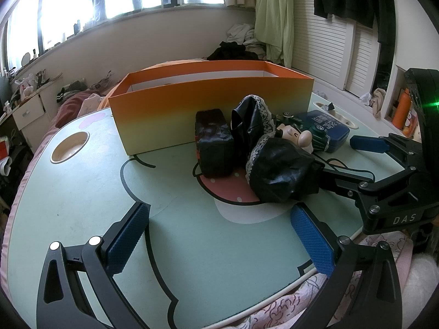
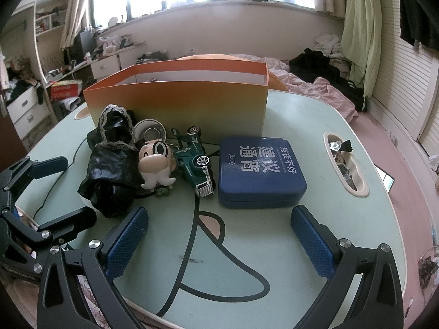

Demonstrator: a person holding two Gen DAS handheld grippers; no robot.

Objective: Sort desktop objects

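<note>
An orange open-topped box (image 1: 211, 104) (image 2: 178, 101) stands at the back of the mint-green table (image 1: 82, 192) (image 2: 315, 126). In front of it lie a black wrapped block (image 1: 214, 148), a black lace-trimmed cloth (image 1: 274, 164) (image 2: 109, 170), a moustached figurine (image 1: 296, 134) (image 2: 156, 167), a green toy car (image 2: 194, 164) (image 1: 319, 134) and a blue tin (image 2: 260, 172) (image 1: 326, 126). My left gripper (image 1: 219, 238) (image 2: 63, 192) is open and empty, near the table's front edge. My right gripper (image 2: 219, 241) (image 1: 354, 161) is open and empty, its left finger beside the cloth, the tin just ahead.
A white round ring (image 2: 151, 133) leans against the box behind the figurine. The table has a round cup recess (image 1: 70, 146) at the left and a long slot (image 2: 345, 164) with wrappers at the right. A bed with clothes lies behind the table.
</note>
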